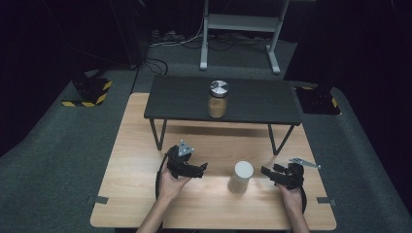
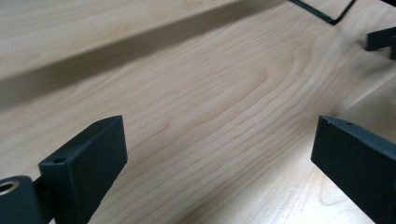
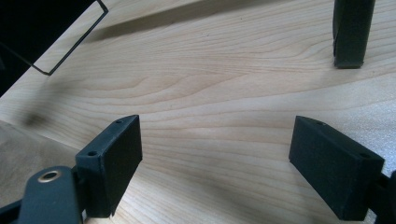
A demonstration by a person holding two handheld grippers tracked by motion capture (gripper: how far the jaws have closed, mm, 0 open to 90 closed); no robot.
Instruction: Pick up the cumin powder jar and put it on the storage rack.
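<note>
A white cylinder [image 1: 240,176] stands upright on the wooden table [image 1: 136,145], between my two grippers and touching neither. My left gripper [image 1: 200,170] is held to its left, pointing right. In the left gripper view it [image 2: 219,135] is open over bare wood. To the cylinder's right, my right gripper [image 1: 266,172] points left. It [image 3: 215,135] is also open with nothing between its jaws. A jar [image 1: 218,99] with a silver lid and tan contents stands on a low black shelf [image 1: 262,102] at the back of the table.
The shelf's thin black wire legs [image 1: 158,133] stand on the wood behind the grippers, and one leg [image 3: 70,46] shows in the right gripper view. A black upright piece [image 3: 350,32] stands ahead of my right gripper. Grey carpet surrounds the table.
</note>
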